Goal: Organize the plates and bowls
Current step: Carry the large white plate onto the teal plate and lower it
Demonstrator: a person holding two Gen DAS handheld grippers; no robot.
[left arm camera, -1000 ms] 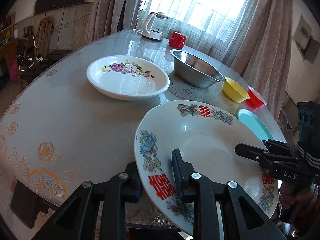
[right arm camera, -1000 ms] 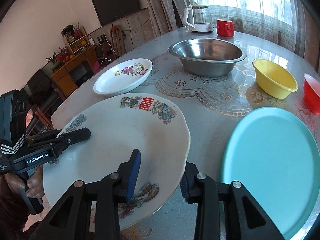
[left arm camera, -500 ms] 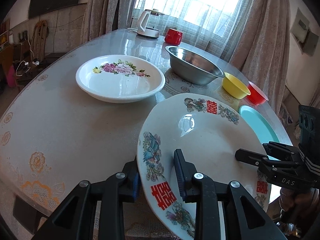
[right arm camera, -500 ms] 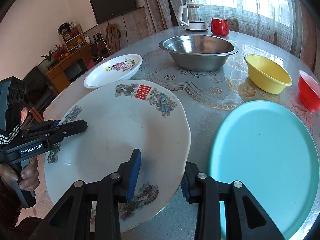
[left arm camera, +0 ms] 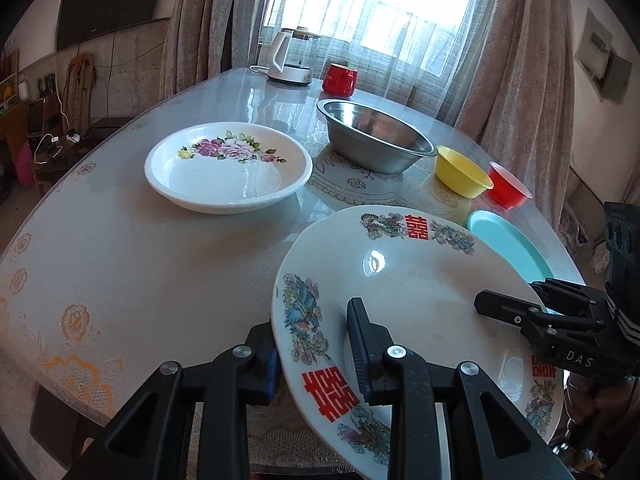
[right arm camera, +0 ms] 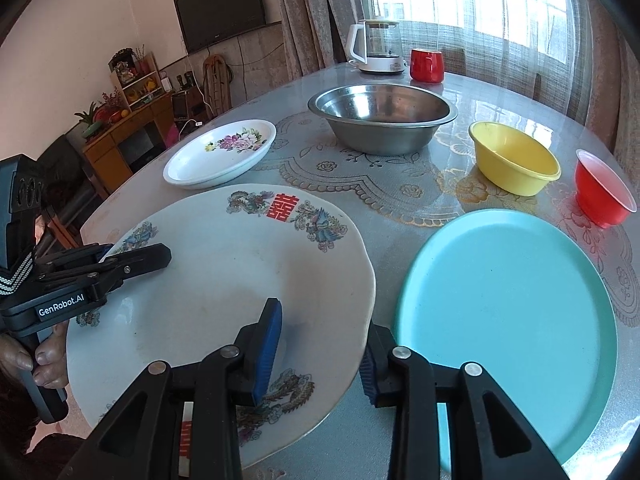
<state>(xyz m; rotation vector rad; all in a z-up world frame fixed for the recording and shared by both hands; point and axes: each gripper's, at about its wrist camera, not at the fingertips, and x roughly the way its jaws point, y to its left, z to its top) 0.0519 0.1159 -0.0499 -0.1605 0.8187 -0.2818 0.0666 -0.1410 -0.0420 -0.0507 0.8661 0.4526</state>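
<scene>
Both grippers hold a large white plate (left arm camera: 408,280) with red characters and bird motifs, lifted above the table's near edge. My left gripper (left arm camera: 314,350) is shut on its left rim. My right gripper (right arm camera: 320,350) is shut on its right rim. The plate also shows in the right wrist view (right arm camera: 224,276). A white floral plate (left arm camera: 228,166) lies farther left. A teal plate (right arm camera: 508,312) lies right of the held plate. A steel bowl (right arm camera: 380,116), a yellow bowl (right arm camera: 514,162) and a red bowl (right arm camera: 600,188) stand behind.
A white kettle (right arm camera: 374,50) and a red mug (right arm camera: 426,65) stand at the table's far side by the curtained window. The round table (left arm camera: 120,248) has a lace cloth under glass. A cabinet (right arm camera: 128,132) stands beyond the left side.
Both grippers have lifted the big plate and carried it slightly toward the table's middle. The other dishes have not moved.
</scene>
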